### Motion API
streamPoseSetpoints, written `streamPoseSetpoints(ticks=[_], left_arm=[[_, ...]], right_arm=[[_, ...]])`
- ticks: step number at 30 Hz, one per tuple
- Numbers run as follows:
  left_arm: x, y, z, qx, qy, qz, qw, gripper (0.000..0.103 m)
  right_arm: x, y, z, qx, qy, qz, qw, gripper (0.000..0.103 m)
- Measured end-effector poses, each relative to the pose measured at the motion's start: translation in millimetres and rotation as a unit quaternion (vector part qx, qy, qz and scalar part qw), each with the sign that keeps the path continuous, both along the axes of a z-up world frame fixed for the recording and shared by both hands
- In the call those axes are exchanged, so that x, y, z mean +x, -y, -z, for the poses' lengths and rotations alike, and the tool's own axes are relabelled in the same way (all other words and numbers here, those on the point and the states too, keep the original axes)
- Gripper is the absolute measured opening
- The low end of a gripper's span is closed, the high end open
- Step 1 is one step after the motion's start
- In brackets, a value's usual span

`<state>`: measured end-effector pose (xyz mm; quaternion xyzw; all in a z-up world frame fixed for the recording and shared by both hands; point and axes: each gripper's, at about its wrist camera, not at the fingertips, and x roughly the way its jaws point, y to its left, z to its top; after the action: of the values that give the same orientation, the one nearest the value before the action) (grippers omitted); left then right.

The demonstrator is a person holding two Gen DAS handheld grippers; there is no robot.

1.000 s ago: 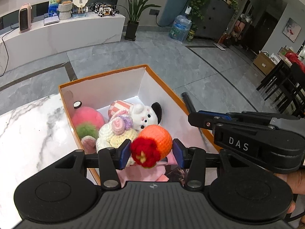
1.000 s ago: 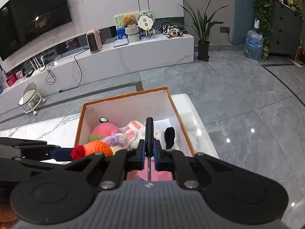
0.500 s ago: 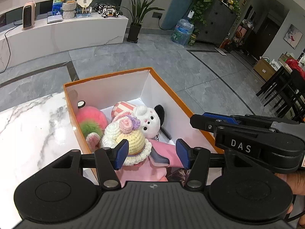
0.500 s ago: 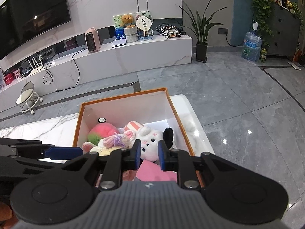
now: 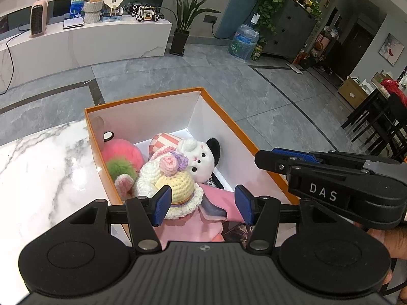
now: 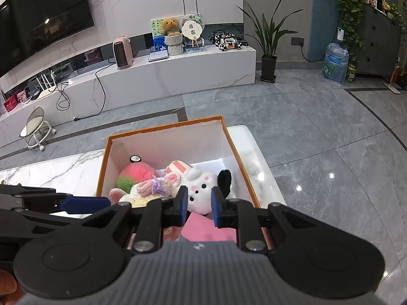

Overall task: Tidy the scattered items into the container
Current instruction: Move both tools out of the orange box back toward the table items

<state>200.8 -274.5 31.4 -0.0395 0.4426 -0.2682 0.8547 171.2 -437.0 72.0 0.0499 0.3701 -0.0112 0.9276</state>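
An orange-rimmed white box (image 5: 221, 117) stands on the marble table. It holds a pink-and-green plush ball (image 5: 120, 153), a white plush with a black ear (image 5: 201, 161), a yellow-and-white crochet toy (image 5: 173, 183), a striped toy (image 5: 162, 141) and a flat pink item (image 5: 218, 203). My left gripper (image 5: 202, 204) hangs open over the box's near end with nothing between its blue pads. My right gripper (image 6: 199, 204) hovers over the same box (image 6: 162, 131), its jaws a narrow gap apart and empty. It also shows in the left wrist view, right gripper (image 5: 292, 156), at the box's right wall.
The marble tabletop (image 5: 38, 178) spreads to the left of the box, and its right edge (image 6: 254, 157) runs close beside the box. Grey tiled floor lies beyond. A hand (image 5: 391, 239) holds the right gripper.
The left jaws widened and the orange-and-red crochet toy left them and is out of sight. The right jaws parted slightly and the thin black item between them is gone.
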Motion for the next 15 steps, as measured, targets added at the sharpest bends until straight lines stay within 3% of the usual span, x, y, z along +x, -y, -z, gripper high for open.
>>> streamPoseSetpoints(ticks=[15], left_arm=[[1, -15, 0, -0.021, -0.002, -0.004, 0.9998, 0.064]], right_arm=[[5, -8, -1, -0.01, -0.002, 0.004, 1.0, 0.025]])
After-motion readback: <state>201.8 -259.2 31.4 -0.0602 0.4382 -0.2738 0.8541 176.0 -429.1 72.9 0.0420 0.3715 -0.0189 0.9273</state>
